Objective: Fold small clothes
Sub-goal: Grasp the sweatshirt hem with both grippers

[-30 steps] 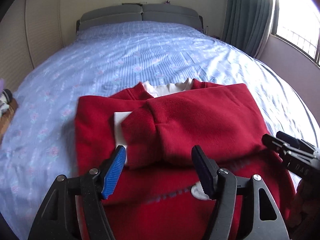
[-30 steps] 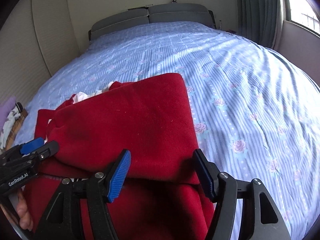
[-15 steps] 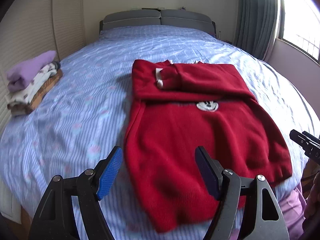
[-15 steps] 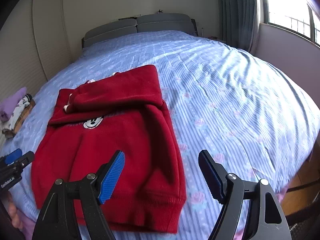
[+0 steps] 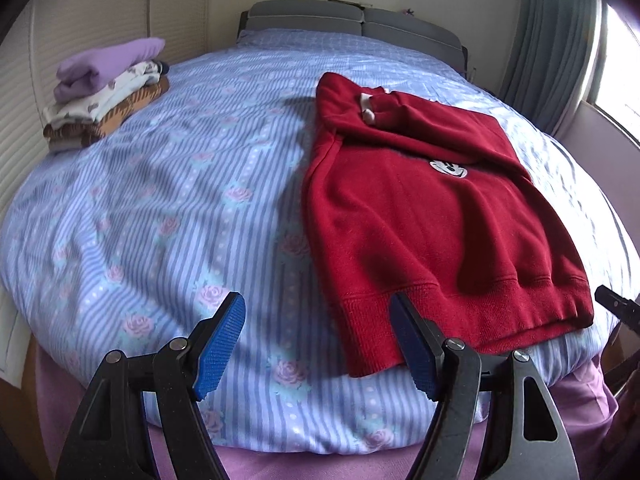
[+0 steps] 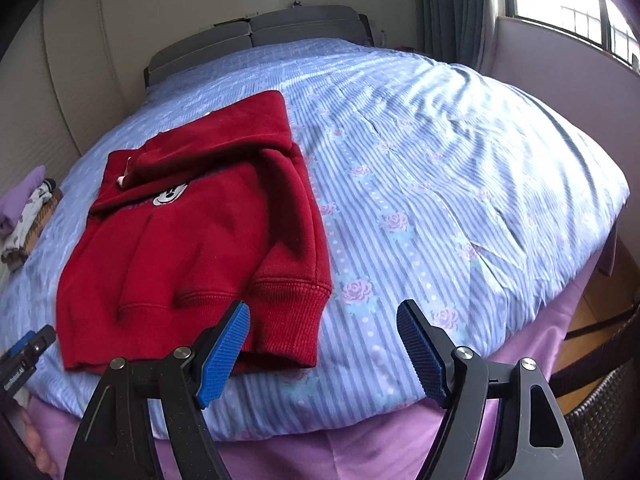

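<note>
Stack of folded clothes (image 5: 108, 92) at the bed's (image 5: 180, 184) left edge, toward the headboard. Left tongs (image 5: 320, 344) spread wide, holding nothing, off the foot edge just beside the hem's left corner. Red sweatshirt (image 5: 424, 216) lies flat near the foot edge, sleeves folded across the chest, hem toward the foot. Right tongs (image 6: 324, 350) likewise gaping and empty, over the foot edge by the hem's right corner.
</note>
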{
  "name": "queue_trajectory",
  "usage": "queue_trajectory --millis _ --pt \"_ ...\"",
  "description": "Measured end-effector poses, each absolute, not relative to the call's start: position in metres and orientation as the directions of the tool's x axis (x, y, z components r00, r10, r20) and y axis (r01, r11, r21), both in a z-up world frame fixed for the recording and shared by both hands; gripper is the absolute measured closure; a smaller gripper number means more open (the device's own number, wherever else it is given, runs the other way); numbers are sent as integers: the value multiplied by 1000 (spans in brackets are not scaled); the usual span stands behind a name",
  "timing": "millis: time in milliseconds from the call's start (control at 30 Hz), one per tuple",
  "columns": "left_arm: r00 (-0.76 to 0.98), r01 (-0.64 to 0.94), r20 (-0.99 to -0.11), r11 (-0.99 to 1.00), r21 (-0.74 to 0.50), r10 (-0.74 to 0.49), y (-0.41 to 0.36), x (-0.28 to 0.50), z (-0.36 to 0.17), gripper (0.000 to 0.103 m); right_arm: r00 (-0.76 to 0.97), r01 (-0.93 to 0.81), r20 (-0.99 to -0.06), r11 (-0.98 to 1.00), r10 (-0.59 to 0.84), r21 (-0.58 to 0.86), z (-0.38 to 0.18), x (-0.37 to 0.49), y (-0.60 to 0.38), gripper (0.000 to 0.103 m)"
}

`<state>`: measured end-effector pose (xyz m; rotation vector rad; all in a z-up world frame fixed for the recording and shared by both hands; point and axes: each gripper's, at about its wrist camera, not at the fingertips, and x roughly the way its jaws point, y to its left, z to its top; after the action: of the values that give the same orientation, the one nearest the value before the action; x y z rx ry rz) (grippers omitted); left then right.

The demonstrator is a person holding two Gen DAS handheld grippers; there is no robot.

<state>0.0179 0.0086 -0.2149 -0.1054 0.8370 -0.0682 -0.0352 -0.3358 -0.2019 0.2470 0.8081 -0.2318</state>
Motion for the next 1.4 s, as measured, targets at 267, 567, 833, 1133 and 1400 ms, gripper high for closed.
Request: queue_trajectory --millis 267,567,833,1133,1400 --pt "644 27 -742 975 -222 -187 11 22 -228 32 667 276 -743 946 -62 169 -209 -32 -336 33" --pt "584 53 -771 960 -275 -253 1 30 -244 52 629 268 -778 939 -2 215 -224 -21 -339 38" --pt "557 59 -777 947 -315 -293 -2 33 -251 65 609 240 -793 944 37 228 -231 -14 -335 40" --pt "538 87 -775 936 -340 -331 -3 35 -254 92 600 195 -792 941 109 277 -234 -11 -333 68" --pt "541 83 -775 938 -337 -327 0 28 -246 95 614 182 -767 912 186 367 -229 -15 -341 85"
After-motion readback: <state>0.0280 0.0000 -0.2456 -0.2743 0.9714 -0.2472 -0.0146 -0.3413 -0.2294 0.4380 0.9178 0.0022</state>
